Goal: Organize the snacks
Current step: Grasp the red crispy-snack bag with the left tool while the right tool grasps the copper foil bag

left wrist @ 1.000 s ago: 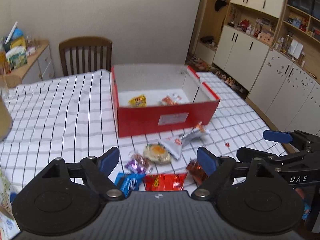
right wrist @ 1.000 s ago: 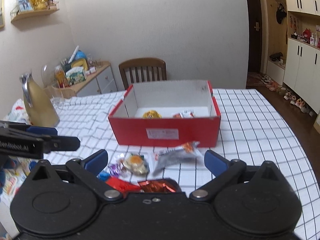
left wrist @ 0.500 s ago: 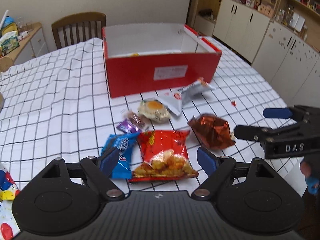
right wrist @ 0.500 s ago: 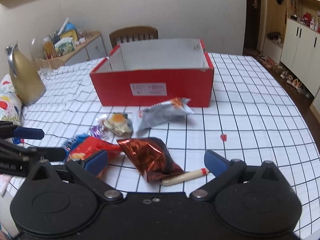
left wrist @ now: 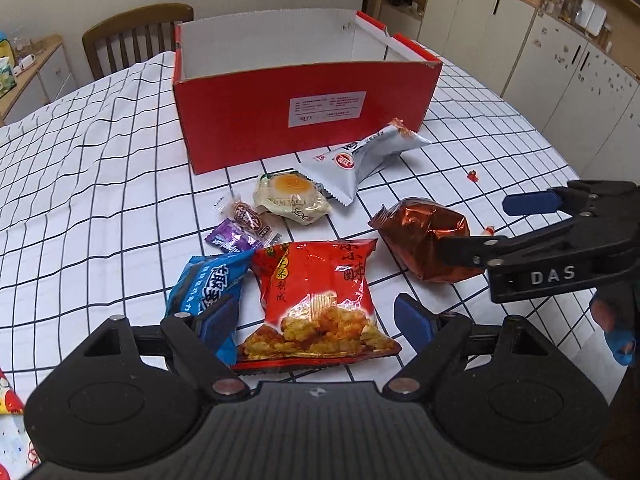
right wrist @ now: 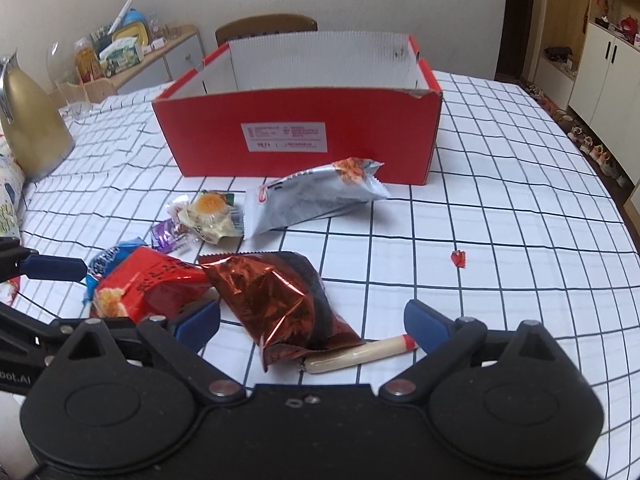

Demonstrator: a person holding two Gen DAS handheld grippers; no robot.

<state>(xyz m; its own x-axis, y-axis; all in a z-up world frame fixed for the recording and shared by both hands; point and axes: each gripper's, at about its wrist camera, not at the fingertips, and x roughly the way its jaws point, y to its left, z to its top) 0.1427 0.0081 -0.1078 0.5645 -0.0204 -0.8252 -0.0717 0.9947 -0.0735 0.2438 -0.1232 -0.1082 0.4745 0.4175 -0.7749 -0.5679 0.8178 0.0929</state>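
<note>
Both grippers point down at a slant toward the snacks on the checked surface (left wrist: 100, 184).

The left gripper (left wrist: 316, 320) sits at the bottom of its own view. Its jaws are wide apart and hold nothing. The red bag (left wrist: 316, 300) lies flat between its blue pads. The left pad is over the blue bag (left wrist: 204, 284), but I cannot tell if it touches it.

The right gripper (right wrist: 312, 318) is at the bottom of its view too. Its jaws are also wide apart and empty. The shiny brown bag (right wrist: 276, 300) lies between the pads, with a sausage stick (right wrist: 360, 354) poking out from under it. In the left view this gripper (left wrist: 492, 228) comes in from the right edge, with one finger over the brown bag.

The red box (left wrist: 304, 116) stands open in the upper middle of both views, near the far side of the surface. A silver bag (left wrist: 368, 156) lies just in front of it. Next to that are a round cake pack (left wrist: 292, 198) and two small candies (left wrist: 240, 226). A tiny red scrap (right wrist: 459, 259) lies alone to the right.

There is lots of bare cloth on the left and right of the snacks. A chair (left wrist: 136, 36) stands behind the box. A gold jug (right wrist: 28, 120) stands at the left edge of the right view.
</note>
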